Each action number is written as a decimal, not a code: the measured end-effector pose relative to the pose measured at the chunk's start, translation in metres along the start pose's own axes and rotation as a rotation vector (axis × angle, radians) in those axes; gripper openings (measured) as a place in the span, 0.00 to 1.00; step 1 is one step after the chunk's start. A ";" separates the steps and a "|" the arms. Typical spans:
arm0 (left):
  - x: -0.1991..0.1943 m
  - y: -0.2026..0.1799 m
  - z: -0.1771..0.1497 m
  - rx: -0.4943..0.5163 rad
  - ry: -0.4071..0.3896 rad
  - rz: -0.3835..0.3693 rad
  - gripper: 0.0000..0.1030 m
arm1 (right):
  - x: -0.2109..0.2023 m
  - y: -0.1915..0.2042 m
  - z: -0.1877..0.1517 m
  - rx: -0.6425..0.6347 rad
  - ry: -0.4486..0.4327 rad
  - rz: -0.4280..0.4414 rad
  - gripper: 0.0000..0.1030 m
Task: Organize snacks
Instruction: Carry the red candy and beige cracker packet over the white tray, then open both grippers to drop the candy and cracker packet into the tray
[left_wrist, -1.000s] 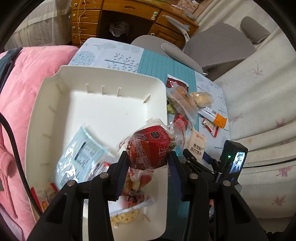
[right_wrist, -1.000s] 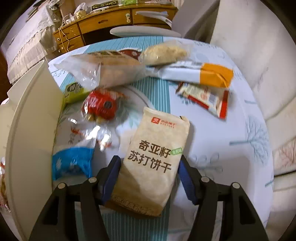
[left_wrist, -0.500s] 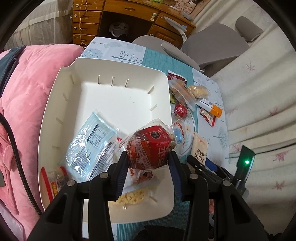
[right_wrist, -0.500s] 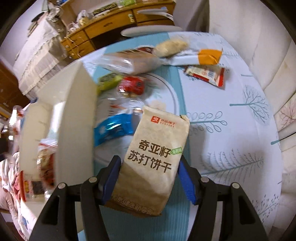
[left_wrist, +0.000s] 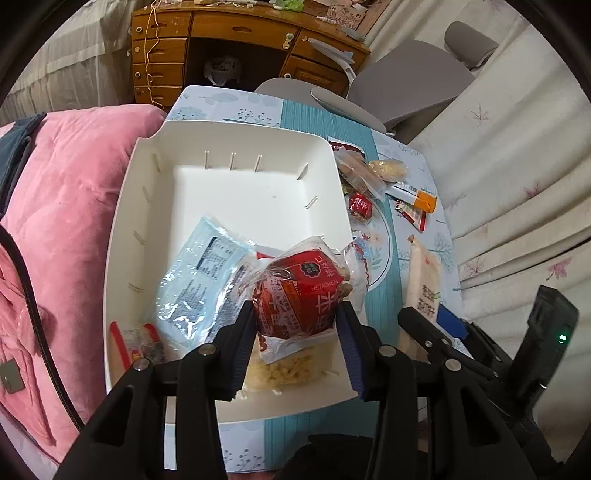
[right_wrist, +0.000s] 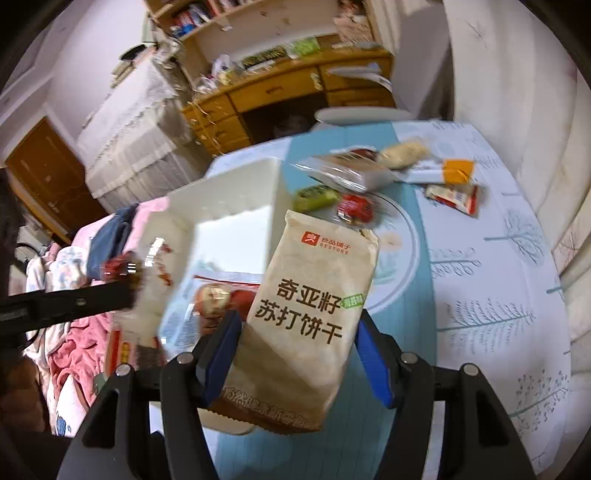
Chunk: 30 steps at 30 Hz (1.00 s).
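My left gripper (left_wrist: 295, 321) is shut on a red snack packet (left_wrist: 299, 295) in clear wrap, held above the near right part of the white bin (left_wrist: 122, 236). In the bin lie a pale blue packet (left_wrist: 199, 284), a red-edged packet (left_wrist: 136, 339) and a bag of yellowish pieces (left_wrist: 284, 369). My right gripper (right_wrist: 295, 339) is shut on a beige cracker pack (right_wrist: 314, 306) with brown print, lifted off the table beside the bin's (right_wrist: 229, 192) right wall. The left gripper shows in the right wrist view as a dark bar (right_wrist: 66, 306).
Loose snacks remain on the patterned tablecloth (right_wrist: 498, 295): a small red packet (left_wrist: 360, 205), a clear-wrapped bar (right_wrist: 347, 171), a green piece (right_wrist: 316, 194), an orange-ended stick (left_wrist: 413, 194), a red-white sachet (right_wrist: 452, 195). Pink bedding (left_wrist: 62, 229) lies left of the bin; a wooden desk (left_wrist: 221, 48) stands behind.
The right gripper has lifted the cracker pack off the table and swung it left toward the bin. The left gripper has drawn back over the bin, keeping the red packet.
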<state>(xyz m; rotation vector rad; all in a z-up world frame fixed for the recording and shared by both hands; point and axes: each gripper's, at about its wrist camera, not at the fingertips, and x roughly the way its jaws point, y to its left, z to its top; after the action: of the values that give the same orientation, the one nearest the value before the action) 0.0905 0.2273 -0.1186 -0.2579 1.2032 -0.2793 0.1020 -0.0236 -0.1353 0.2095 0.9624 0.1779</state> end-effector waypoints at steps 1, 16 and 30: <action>-0.002 0.003 -0.002 0.008 -0.003 0.004 0.41 | -0.003 0.006 -0.002 -0.011 -0.010 0.013 0.61; -0.021 0.052 -0.017 0.014 -0.034 0.056 0.42 | -0.002 0.081 -0.020 -0.209 0.000 0.156 0.61; -0.014 0.043 -0.020 0.109 -0.013 0.068 0.65 | 0.002 0.072 -0.032 -0.135 0.064 0.163 0.70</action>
<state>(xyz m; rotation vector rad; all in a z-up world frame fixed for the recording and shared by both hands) 0.0700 0.2713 -0.1274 -0.1239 1.1772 -0.2827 0.0721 0.0496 -0.1360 0.1589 0.9929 0.3996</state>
